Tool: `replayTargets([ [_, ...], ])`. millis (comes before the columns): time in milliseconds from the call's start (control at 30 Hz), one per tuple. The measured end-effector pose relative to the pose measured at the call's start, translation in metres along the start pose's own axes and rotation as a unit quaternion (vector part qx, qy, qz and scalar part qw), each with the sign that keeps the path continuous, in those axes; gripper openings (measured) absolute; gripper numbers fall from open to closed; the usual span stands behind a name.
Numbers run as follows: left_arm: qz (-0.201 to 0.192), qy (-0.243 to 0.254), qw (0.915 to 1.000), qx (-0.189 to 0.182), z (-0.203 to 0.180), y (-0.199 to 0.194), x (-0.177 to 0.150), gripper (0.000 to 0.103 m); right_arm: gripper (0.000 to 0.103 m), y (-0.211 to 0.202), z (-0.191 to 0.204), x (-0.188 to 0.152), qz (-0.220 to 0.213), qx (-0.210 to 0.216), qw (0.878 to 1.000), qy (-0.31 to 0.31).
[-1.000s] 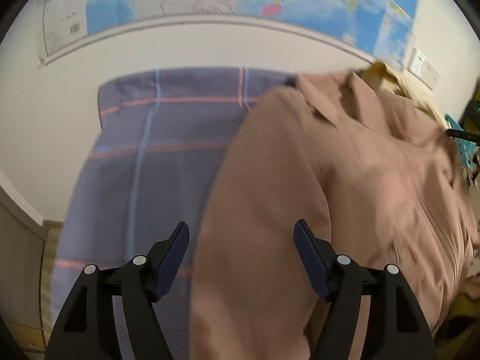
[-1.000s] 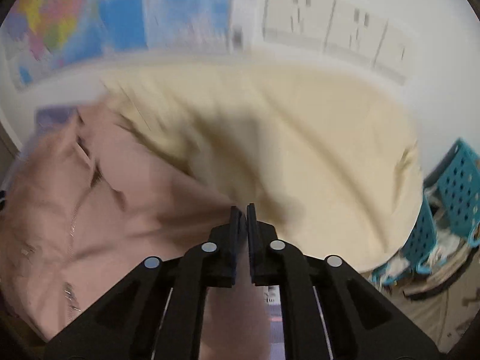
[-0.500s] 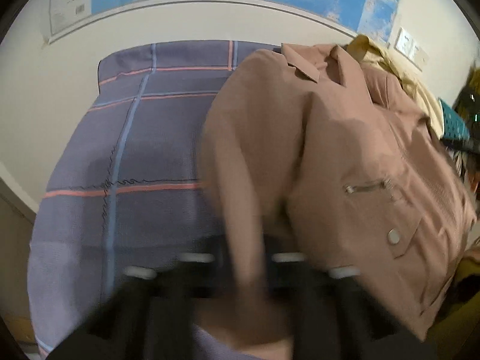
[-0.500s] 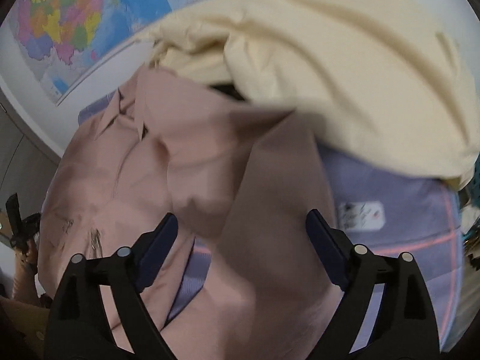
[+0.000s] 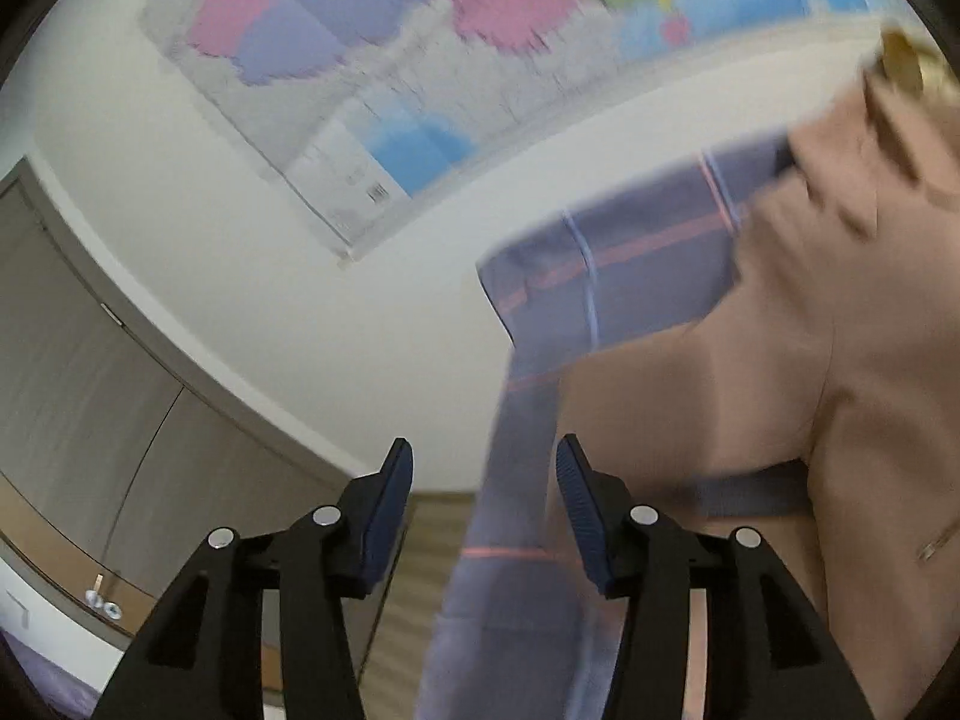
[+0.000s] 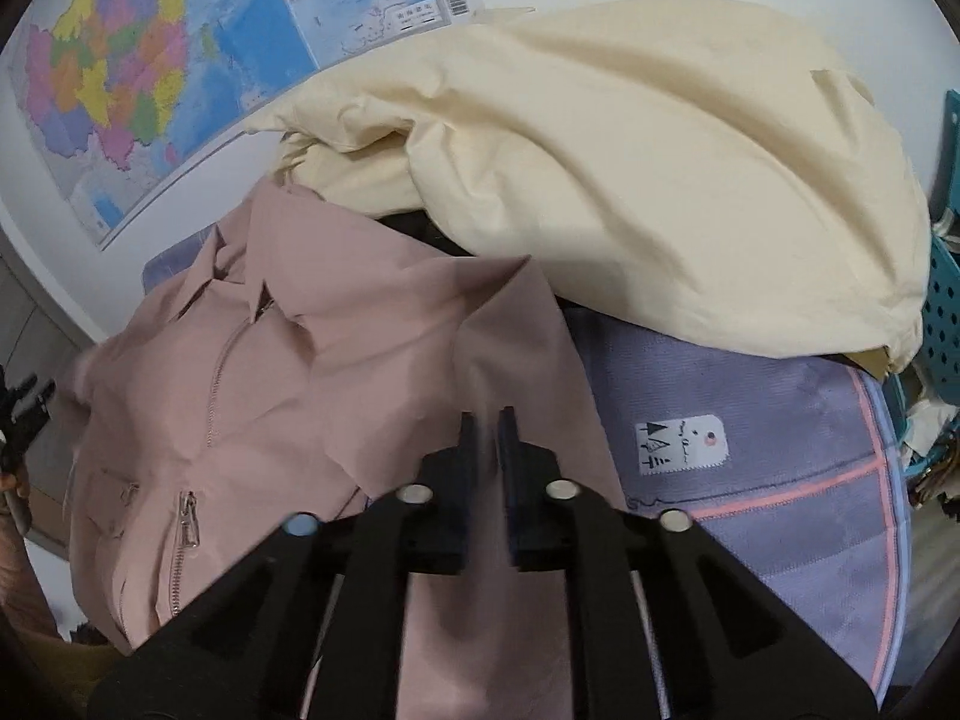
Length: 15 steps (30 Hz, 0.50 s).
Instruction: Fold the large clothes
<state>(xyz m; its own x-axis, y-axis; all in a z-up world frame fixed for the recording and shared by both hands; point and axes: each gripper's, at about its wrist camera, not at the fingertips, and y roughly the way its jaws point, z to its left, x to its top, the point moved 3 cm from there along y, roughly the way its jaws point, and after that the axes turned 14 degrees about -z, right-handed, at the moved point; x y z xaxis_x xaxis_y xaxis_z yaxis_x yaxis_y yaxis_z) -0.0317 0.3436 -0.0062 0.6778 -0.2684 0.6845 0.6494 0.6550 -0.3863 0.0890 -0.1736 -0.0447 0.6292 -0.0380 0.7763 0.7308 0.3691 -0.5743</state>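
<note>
Since half a second ago the right gripper (image 6: 487,441) has gone from widely spread to nearly closed, its jaws now pinching a fold of the pink jacket (image 6: 288,360), while the left gripper (image 5: 485,507) has swung away from the garment toward the wall, its view smeared by motion. Nearest the left gripper, the jaws stand spread with nothing held; a strip of the purple checked cloth (image 5: 630,276) passes between them without visible contact. The jacket lies spread on that cloth, collar toward the wall, zip front uppermost, a zipped pocket (image 6: 189,519) toward its left flank. In the right view the cloth's white label (image 6: 681,444) shows just beside the jacket's edge. Beyond the collar a cream garment (image 6: 630,168) is heaped, overlapping the jacket's far shoulder. Farthest, a wall map (image 6: 198,54) hangs behind, with a teal basket (image 6: 945,324) at the right margin. Judgement: the jacket is light, limp and of thin weave; it will sag and crease wherever unsupported, and a single-layer pinch may slip. Hold is best taken at a seam, hem or shoulder, both grippers well apart, clear of the zip hardware.
</note>
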Motion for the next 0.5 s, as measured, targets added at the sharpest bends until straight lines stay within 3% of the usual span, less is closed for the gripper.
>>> replayTargets([
  [33,0.011,-0.002,0.9999,0.007,0.001,0.004,-0.005,0.061,0.027,-0.002,0.000,-0.001,0.001,0.002,1.000,0.000],
  [100,0.024,-0.040,0.9986,0.024,0.014,0.004,-0.012,0.063,0.052,-0.008,0.004,0.000,-0.009,-0.009,1.000,-0.010],
  [133,0.028,-0.069,0.9969,0.023,0.022,0.002,-0.011,0.066,0.052,-0.015,0.011,0.004,-0.023,-0.017,0.999,-0.024],
  [200,0.009,-0.171,0.9851,-0.019,0.051,-0.013,-0.009,0.066,0.053,-0.025,0.032,0.012,-0.042,0.007,0.998,-0.041],
  [267,-0.040,-0.219,0.9689,-0.108,0.057,-0.032,0.003,0.070,0.063,-0.028,0.059,0.019,-0.055,0.039,0.996,-0.062],
  [300,-0.057,-0.222,0.9615,-0.152,0.051,-0.042,0.009,0.073,0.065,-0.024,0.078,0.021,-0.054,0.064,0.994,-0.077],
  [400,-0.080,-0.183,0.9599,-0.196,0.018,-0.051,0.029,0.079,0.065,0.006,0.131,0.019,-0.025,0.121,0.986,-0.112],
  [500,-0.070,-0.133,0.9525,-0.265,-0.044,-0.041,0.048,0.079,0.066,0.053,0.172,0.012,0.018,0.140,0.980,-0.140],
])
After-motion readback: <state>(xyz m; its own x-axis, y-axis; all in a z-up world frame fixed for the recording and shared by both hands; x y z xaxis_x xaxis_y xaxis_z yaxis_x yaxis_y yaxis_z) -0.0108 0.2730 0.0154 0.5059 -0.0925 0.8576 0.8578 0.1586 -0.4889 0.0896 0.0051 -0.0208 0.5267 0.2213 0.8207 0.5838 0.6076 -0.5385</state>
